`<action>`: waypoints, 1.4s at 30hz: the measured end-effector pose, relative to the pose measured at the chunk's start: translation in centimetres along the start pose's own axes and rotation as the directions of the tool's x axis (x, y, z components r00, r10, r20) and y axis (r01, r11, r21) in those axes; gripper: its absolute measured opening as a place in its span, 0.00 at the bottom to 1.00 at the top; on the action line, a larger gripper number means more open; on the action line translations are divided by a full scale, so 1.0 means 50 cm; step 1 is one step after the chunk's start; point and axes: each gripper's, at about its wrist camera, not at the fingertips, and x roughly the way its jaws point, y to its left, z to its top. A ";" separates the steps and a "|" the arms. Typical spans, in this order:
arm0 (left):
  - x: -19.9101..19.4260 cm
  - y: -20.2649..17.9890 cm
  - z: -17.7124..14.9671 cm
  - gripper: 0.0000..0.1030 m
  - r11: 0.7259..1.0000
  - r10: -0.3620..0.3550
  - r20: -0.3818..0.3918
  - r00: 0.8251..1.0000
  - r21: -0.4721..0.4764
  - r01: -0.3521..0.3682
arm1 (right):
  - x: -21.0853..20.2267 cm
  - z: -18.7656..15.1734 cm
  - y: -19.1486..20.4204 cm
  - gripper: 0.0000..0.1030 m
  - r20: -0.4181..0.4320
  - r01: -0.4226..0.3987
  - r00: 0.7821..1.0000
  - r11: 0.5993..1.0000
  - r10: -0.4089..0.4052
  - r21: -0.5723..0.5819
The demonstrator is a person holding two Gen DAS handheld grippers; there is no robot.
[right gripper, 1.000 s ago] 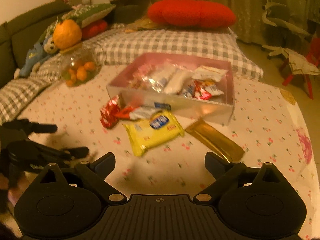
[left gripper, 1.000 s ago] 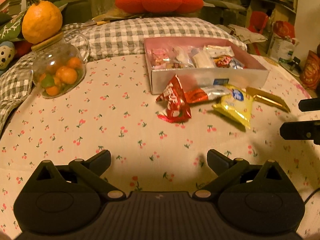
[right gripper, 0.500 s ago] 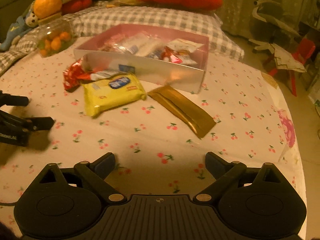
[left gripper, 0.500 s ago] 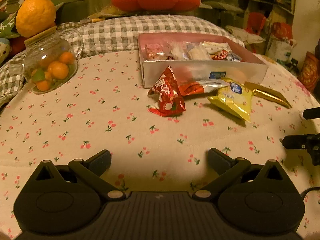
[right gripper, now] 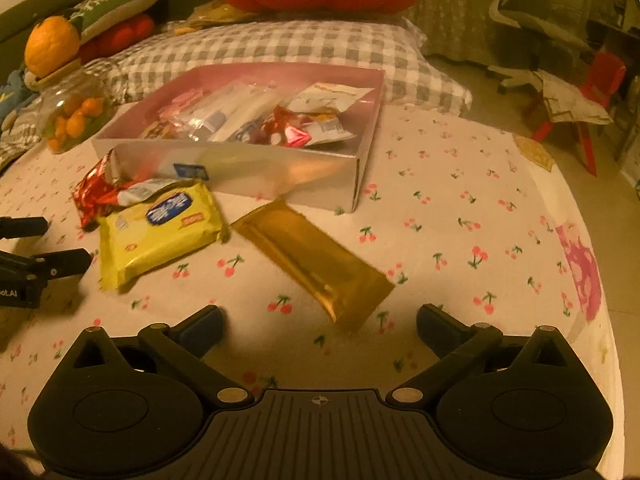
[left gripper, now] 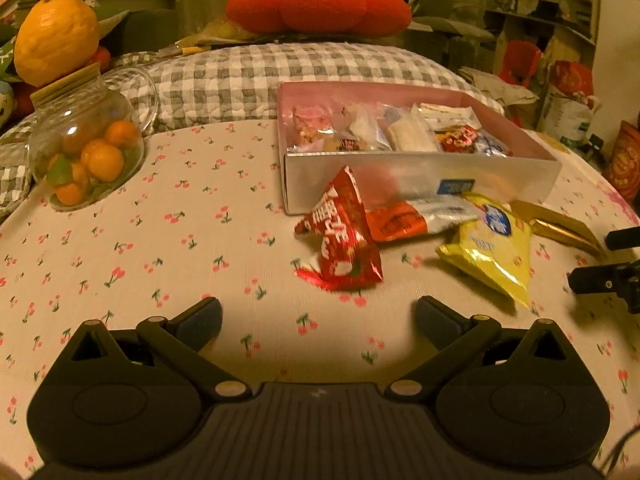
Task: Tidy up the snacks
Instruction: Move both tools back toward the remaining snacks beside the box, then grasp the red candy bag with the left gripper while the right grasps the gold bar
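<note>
A pink box holds several wrapped snacks. In front of it on the cherry-print cloth lie a red triangular packet, a red-and-white bar, a yellow packet and a gold bar. My left gripper is open and empty, just short of the red packet. My right gripper is open and empty, its jaws either side of the gold bar's near end. Each gripper shows at the edge of the other's view.
A glass jar of small oranges stands at the left with a large citrus on its lid. A checked cushion and a red pillow lie behind the box. The table's right edge drops to the floor.
Both grippers have moved forward toward the snacks. The red packet and the gold bar now sit closer to the open jaws. Nothing was taken hold of.
</note>
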 end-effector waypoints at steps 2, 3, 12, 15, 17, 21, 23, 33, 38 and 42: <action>0.008 0.000 0.006 1.00 1.000 0.007 0.008 1.000 -0.010 -0.007 | 0.006 0.005 -0.002 1.00 0.004 0.002 1.000 1.000 -0.002 0.002; 0.012 0.000 0.009 1.00 1.000 0.012 0.010 1.000 -0.016 -0.012 | 0.009 0.009 -0.003 1.00 0.004 0.004 1.000 1.000 -0.004 0.004; 0.031 0.004 0.028 1.00 0.999 0.023 0.023 0.999 -0.042 -0.022 | 0.035 0.033 -0.007 1.00 0.023 0.025 0.999 0.999 -0.026 0.028; 0.033 0.006 0.032 0.97 0.999 0.018 0.027 0.999 -0.042 -0.016 | 0.039 0.037 -0.006 1.00 0.026 0.033 0.999 0.999 -0.034 0.035; 0.033 0.005 0.034 0.93 0.999 0.015 0.028 0.999 -0.040 -0.014 | 0.041 0.039 -0.005 1.00 0.027 0.036 0.999 0.999 -0.037 0.037; 0.030 0.004 0.038 0.82 0.999 0.004 0.030 1.000 -0.040 -0.003 | 0.041 0.041 -0.003 1.00 0.026 0.043 0.999 0.998 -0.044 0.039; 0.029 0.004 0.040 0.76 0.999 -0.006 0.030 1.000 -0.041 0.007 | 0.041 0.042 -0.002 1.00 0.024 0.046 0.999 0.998 -0.047 0.038; 0.029 0.013 0.052 0.58 0.996 -0.046 0.017 0.999 -0.072 0.047 | 0.040 0.046 0.004 0.99 0.015 0.063 0.998 0.998 -0.063 0.024; 0.028 0.022 0.057 0.49 0.994 -0.059 0.004 0.998 -0.092 0.059 | 0.038 0.049 0.007 0.96 0.010 0.060 0.998 0.998 -0.061 0.009; 0.026 0.030 0.059 0.43 0.990 -0.067 -0.004 0.998 -0.122 0.066 | 0.035 0.052 0.011 0.90 0.009 0.043 0.999 0.999 -0.043 -0.006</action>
